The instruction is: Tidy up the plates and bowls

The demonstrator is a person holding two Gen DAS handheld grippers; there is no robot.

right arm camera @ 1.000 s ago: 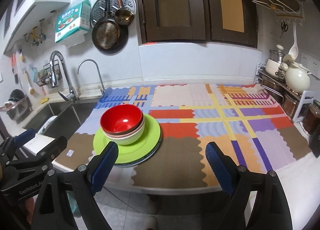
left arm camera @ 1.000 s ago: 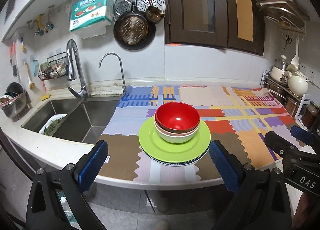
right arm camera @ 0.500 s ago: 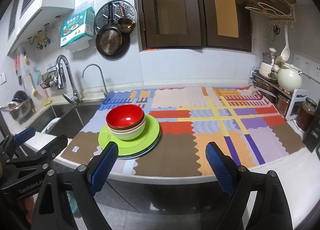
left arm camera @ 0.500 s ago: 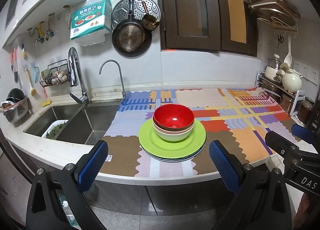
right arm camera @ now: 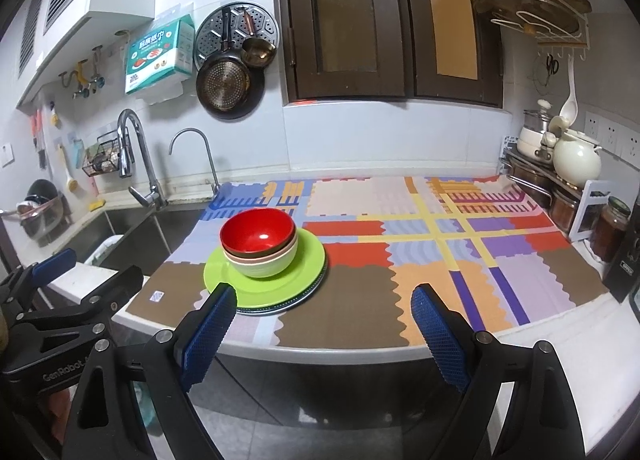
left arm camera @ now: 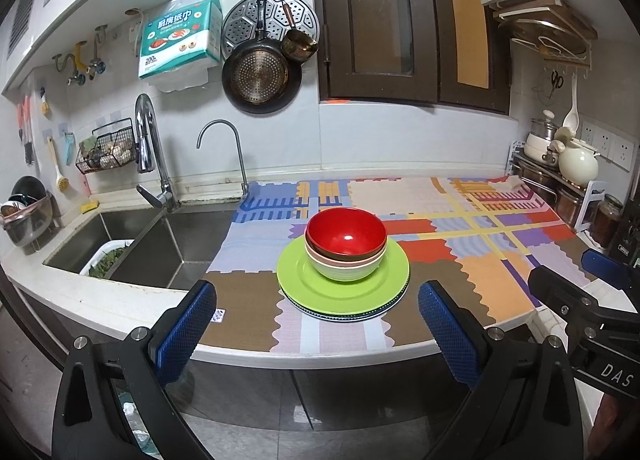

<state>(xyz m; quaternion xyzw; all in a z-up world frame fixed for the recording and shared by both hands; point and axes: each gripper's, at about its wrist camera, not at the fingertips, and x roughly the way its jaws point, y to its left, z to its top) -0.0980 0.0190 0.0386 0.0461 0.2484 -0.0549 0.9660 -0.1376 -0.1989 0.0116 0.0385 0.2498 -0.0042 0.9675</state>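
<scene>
White wall tiles back the kitchen bench (left arm camera: 120,310), and we read the scene from left to right. At the far left we see a dish rack (left arm camera: 24,216) with dark bowls in it. Next comes the steel sink (left arm camera: 132,244), which holds a white basin of greens (left arm camera: 106,260); a tall chrome faucet (left arm camera: 150,152) and a thinner curved tap (left arm camera: 224,152) stand behind it. On the wall above hang a pack of kitchen paper (left arm camera: 180,40), a steamer tray (left arm camera: 272,26) and a dark pan (left arm camera: 260,78).

Right of the sink, a patchwork mat (left arm camera: 460,252) of many colours covers the bench. We find the task's stack on the left part of this mat, near the front edge: a red bowl (left arm camera: 346,232) nested in a pink bowl, that in a pale green bowl (left arm camera: 344,268), all standing on a green plate (left arm camera: 312,284) that lies on at least one darker plate (left arm camera: 360,314).

The left gripper (left arm camera: 316,324) hangs off the near edge of the bench, its blue pads (left arm camera: 184,332) wide apart and clamped on nothing, with the stack framed between them but well beyond. The right gripper (right arm camera: 320,330) is beside it to the right, likewise spread wide and empty; in its own view the stack lies ahead and to the left.

At the far right a cream pot (left arm camera: 578,164) sits on a metal rack (left arm camera: 560,188), with a jar (left arm camera: 606,216) just beside it.
</scene>
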